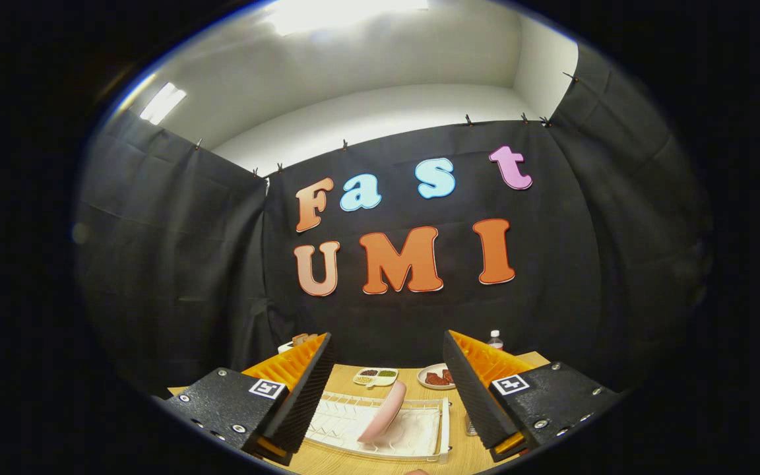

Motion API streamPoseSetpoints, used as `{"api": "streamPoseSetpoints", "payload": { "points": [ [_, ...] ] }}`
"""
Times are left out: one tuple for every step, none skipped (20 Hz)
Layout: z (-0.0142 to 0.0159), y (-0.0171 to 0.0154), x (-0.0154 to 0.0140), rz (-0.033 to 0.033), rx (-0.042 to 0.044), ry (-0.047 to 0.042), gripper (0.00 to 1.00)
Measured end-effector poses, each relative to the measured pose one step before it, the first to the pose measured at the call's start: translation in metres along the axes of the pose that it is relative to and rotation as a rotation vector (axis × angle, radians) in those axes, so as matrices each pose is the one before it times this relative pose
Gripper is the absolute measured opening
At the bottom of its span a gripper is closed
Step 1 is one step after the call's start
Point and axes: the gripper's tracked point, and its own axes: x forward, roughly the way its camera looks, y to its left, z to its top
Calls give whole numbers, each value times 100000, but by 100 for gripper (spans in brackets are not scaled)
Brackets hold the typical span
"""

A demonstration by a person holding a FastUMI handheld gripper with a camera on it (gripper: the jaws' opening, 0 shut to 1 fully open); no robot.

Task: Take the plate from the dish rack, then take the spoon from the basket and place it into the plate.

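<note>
gripper [390,396] open wide, nothing btwn fingers. pink plate [383,412] stands tilted on edge in white dish rack [419,439] on wooden table [459,455], just ahead & below, btwn the fingers. small food dishes [375,377] beyond rack.

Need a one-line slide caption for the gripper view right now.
Open gripper hovers above the dish rack, pink plate standing on edge between its jaws.
</note>
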Motion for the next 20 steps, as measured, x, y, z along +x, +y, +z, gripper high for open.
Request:
{"api": "streamPoseSetpoints", "payload": {
  "points": [
    [-152,74,262,209,-487,611,98],
    [-389,78,384,216,-81,1371,98],
    [-368,136,508,424,306,1717,98],
    [-327,210,515,632,199,2204,98],
    [-393,75,597,578,60,2724,98],
    [-237,112,524,804,-265,2378,98],
    [-187,3,677,211,-306,2400,98],
    [-321,-145,693,-25,-240,2606,98],
    [-301,62,675,601,-189,2847,98],
    [-579,60,785,266,367,3691,98],
    [-885,229,889,1203,208,5096,98],
    [-1291,265,943,1134,389,6320,98],
    [-1709,-135,788,51,288,8271,98],
    [-1262,-64,941,-186,255,6728,98],
    [-1067,-77,1056,-70,88,5614,98],
    [-818,-53,979,-325,431,5429,98],
    [-938,6,1157,58,267,5292,98],
    [-649,-107,1087,0,539,4563,98],
    [-263,-129,1000,-255,-7,3353,98],
    [16,-334,1079,-1445,-134,2707,98]
  ]
}}
